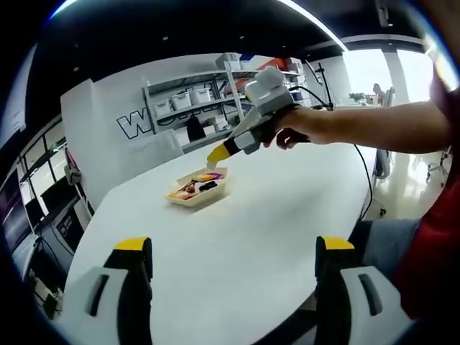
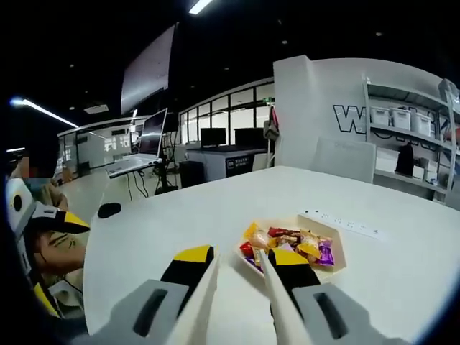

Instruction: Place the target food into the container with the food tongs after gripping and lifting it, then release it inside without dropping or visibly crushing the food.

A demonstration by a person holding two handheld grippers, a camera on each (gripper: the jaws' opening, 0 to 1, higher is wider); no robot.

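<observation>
A shallow beige tray [image 1: 188,197] of wrapped snacks [image 1: 202,184] lies on the white table [image 1: 273,215]. My left gripper [image 1: 233,251] hangs over the table's near edge, jaws wide apart and empty. A hand holds my right gripper [image 1: 219,153] above the tray's far side, its yellow tips pointing down at it. In the right gripper view, that gripper [image 2: 241,256] is open with bare table between its jaws. Its right jaw's tip overlaps the near rim of the tray [image 2: 332,267], and the colourful snacks [image 2: 295,243] lie just beyond. The left gripper [image 2: 54,259] shows at the left edge.
A white power strip [image 2: 342,223] lies behind the tray. A dark mouse [image 2: 109,210] sits near the table's far left edge, with a laptop [image 2: 136,164] on a desk beyond. Shelving with bins [image 1: 190,100] lines the wall. A cable [image 1: 365,169] trails from the right gripper.
</observation>
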